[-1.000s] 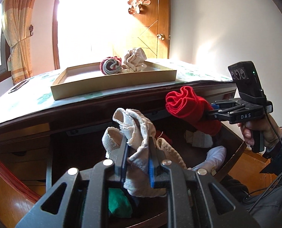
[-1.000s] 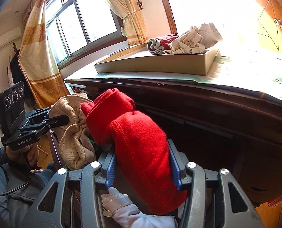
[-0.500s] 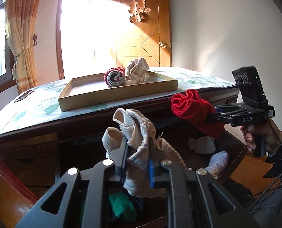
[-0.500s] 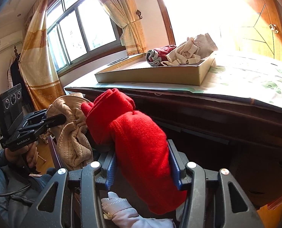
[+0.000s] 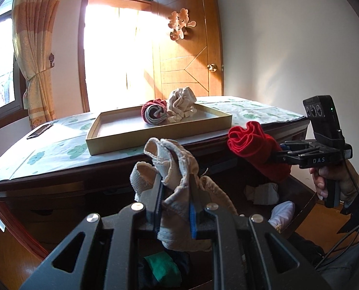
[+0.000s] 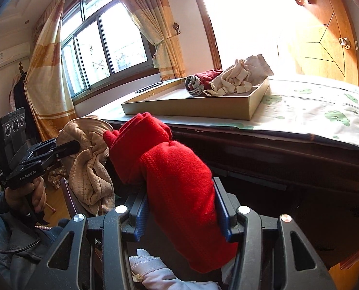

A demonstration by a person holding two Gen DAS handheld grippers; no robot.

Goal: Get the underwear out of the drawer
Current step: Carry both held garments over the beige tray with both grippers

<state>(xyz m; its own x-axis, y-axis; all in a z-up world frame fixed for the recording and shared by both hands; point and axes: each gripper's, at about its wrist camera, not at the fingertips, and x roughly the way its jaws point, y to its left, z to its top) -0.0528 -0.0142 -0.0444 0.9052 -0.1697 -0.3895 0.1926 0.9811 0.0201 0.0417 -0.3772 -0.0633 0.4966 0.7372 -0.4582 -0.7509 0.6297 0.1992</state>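
Observation:
My left gripper [image 5: 174, 181] is shut on a beige piece of underwear [image 5: 172, 166], which hangs above the open drawer [image 5: 302, 200]. From the right wrist view the same beige piece [image 6: 87, 166] dangles from the left gripper [image 6: 70, 146]. The right gripper [image 6: 179, 193] is shut on a rolled red piece of underwear [image 6: 169, 176], also lifted over the drawer; in the left wrist view that red roll [image 5: 254, 145] sticks out of the right gripper [image 5: 279, 153]. White [image 5: 282, 211] and green [image 5: 163, 268] clothes still lie in the drawer.
On the dresser top lies a shallow cardboard box [image 5: 155, 133] holding a striped red roll [image 5: 154, 113] and a beige bundle [image 5: 182, 104]. A phone [image 5: 39, 130] rests at the dresser's left. A wooden door [image 5: 189, 55] and a curtained window [image 6: 102, 46] stand behind.
Both grippers tilted upward with their garments still held, so the dresser top and box sit lower in view. The grips are unchanged.

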